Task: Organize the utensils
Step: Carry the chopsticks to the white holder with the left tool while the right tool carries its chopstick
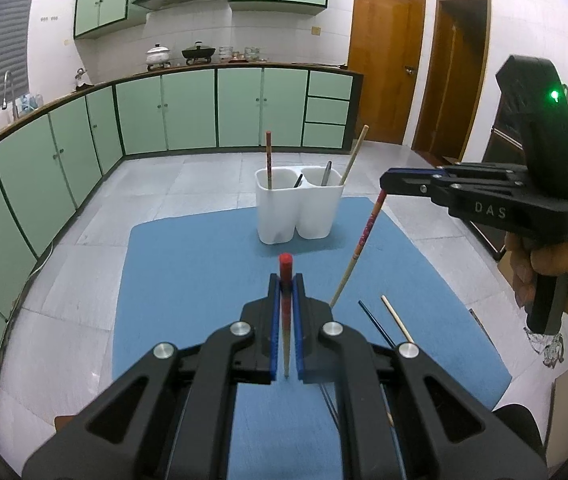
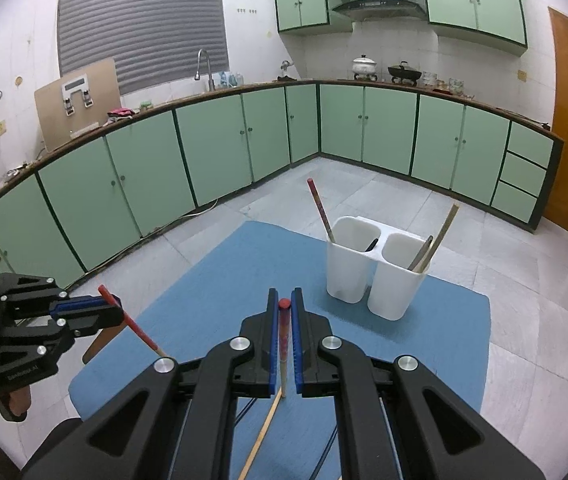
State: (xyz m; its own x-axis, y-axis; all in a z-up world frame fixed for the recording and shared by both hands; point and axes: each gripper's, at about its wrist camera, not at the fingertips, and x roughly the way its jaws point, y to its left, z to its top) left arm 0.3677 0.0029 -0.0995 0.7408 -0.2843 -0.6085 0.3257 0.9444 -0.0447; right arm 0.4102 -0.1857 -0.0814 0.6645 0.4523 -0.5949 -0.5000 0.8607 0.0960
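Observation:
In the left wrist view my left gripper (image 1: pixel 286 280) is shut on a red-topped chopstick (image 1: pixel 286 312) that stands between its blue pads. To the right, my right gripper (image 1: pixel 388 184) grips a red-patterned chopstick (image 1: pixel 364 240) that hangs slanting toward the blue mat (image 1: pixel 187 280). In the right wrist view the right gripper (image 2: pixel 284 300) is shut on that chopstick (image 2: pixel 284 336), and the left gripper (image 2: pixel 113 312) holds its red one (image 2: pixel 135 326) at the left. The white two-compartment holder (image 1: pixel 298 212) (image 2: pixel 376 272) stands at the mat's far side, with chopsticks and dark utensils in both cups.
A dark blue chopstick (image 1: pixel 376 326) and a pale one (image 1: pixel 398 320) lie loose on the mat; another view shows a pale stick (image 2: pixel 261 432) under the right gripper. Green kitchen cabinets (image 2: pixel 211 160) ring the tiled floor. A hand (image 1: pixel 544 272) holds the right gripper's handle.

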